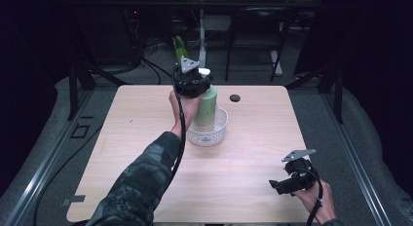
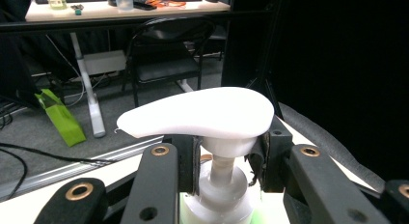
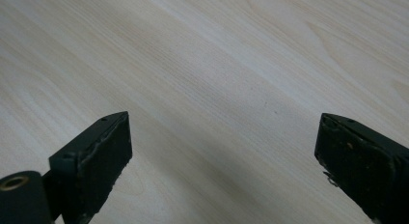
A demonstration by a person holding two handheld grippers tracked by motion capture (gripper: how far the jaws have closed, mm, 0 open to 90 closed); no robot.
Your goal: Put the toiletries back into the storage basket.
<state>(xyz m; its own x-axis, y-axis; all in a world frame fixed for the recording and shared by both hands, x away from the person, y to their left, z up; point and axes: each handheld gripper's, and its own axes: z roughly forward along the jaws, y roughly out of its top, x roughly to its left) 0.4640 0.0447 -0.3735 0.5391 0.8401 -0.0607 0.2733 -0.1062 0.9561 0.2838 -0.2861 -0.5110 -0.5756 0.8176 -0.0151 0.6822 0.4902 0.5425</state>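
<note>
The green bottle (image 1: 206, 108) in the white basket (image 1: 220, 130) is gripped at its pump neck by the left gripper (image 2: 226, 159). The right gripper (image 3: 224, 151) is held wide open, well apart from the basket.

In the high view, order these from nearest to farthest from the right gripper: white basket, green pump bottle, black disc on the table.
From the right gripper, at the table's near right:
1. White basket, centre.
2. Green pump bottle, standing in the basket.
3. Black disc, far edge.

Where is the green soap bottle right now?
In the high view the soap bottle stands in a white basket at the table's far middle, the left gripper shut on its pump neck.
</note>
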